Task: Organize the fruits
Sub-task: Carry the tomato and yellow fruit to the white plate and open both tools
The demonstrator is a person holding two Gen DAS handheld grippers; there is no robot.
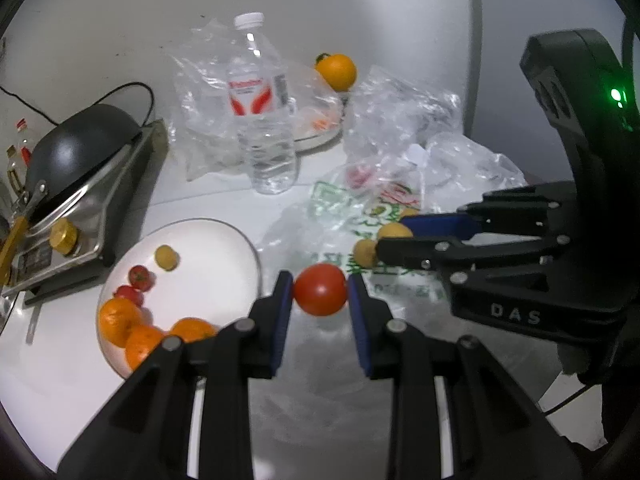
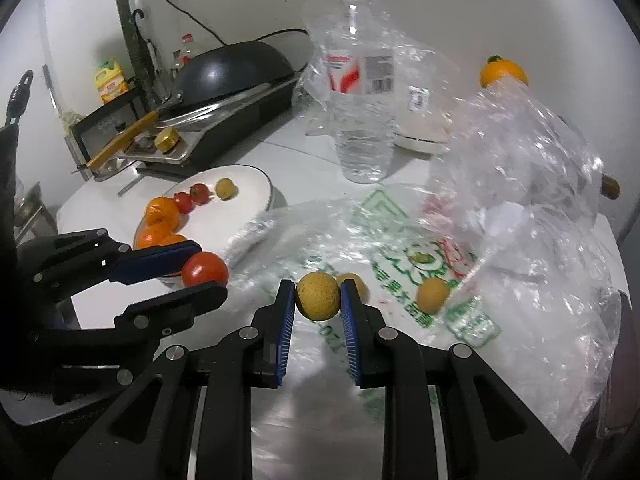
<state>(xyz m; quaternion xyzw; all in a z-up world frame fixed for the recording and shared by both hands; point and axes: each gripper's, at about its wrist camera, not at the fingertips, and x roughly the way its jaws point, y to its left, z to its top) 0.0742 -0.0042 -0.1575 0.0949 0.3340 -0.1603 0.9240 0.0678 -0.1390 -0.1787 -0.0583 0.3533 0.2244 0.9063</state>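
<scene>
**Both grippers loaded: tomato on the left, yellow fruit on the right**

My left gripper (image 1: 320, 290) has its blue pads pressed against either side of a red tomato (image 1: 320, 289), which sits squarely between the fingertips. From the tomato, the white plate (image 1: 224, 240) lies at about nine o'clock, just beside the left finger; I count three oranges (image 1: 120, 320), two small red tomatoes (image 1: 138, 280) and one small yellow fruit (image 1: 167, 257) on it.

My right gripper (image 2: 318, 298) is clamped on a round yellow fruit (image 2: 317, 296), centred between its pads. Two more yellow fruits (image 2: 432, 294) rest on the printed plastic bag (image 2: 400, 248) at roughly three o'clock from it, one half hidden behind the right finger. The held tomato shows at nine o'clock in this view.

At twelve o'clock stands a water bottle (image 2: 360, 92); a lone orange (image 2: 502, 72) sits at the far one o'clock.
</scene>
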